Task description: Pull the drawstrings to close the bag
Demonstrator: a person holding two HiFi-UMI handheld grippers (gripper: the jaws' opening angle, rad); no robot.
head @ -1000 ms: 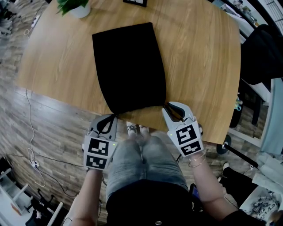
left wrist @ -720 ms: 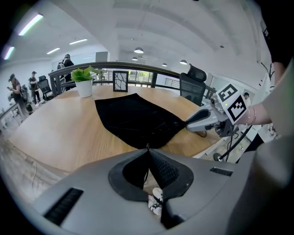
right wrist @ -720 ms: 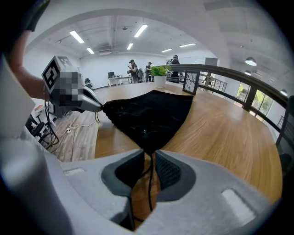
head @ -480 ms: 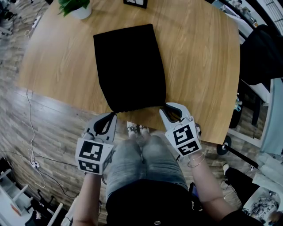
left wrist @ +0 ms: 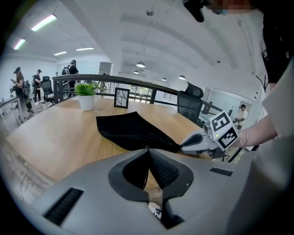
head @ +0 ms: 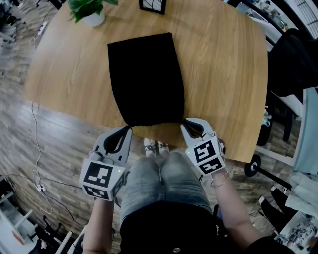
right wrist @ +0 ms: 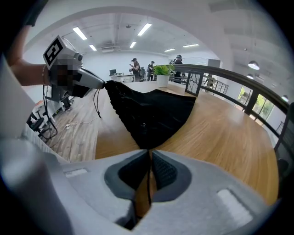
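A black drawstring bag point(head: 146, 79) lies flat on the round wooden table point(head: 228, 74), its gathered mouth at the near edge. My left gripper point(head: 128, 130) is at the mouth's left corner, shut on the left drawstring, a thin cord leaving its tips point(left wrist: 147, 150) toward the bag point(left wrist: 128, 131). My right gripper point(head: 187, 121) is at the right corner. Its jaws are closing, and their tips point(right wrist: 149, 151) pinch the right drawstring that runs down between them from the bag point(right wrist: 151, 112). Each gripper shows in the other's view: right gripper point(left wrist: 183, 146), left gripper point(right wrist: 102, 83).
A potted plant point(head: 92, 12) and a small picture frame point(head: 151, 4) stand at the table's far edge. A dark chair point(head: 293, 59) is to the right. Cables point(head: 36, 149) lie on the wooden floor at left. The person's legs point(head: 164, 183) are between the grippers.
The left gripper has drawn back and left, toward the person, off the table edge. The right gripper has stayed at the bag's right corner. The bag's mouth looks slightly narrower.
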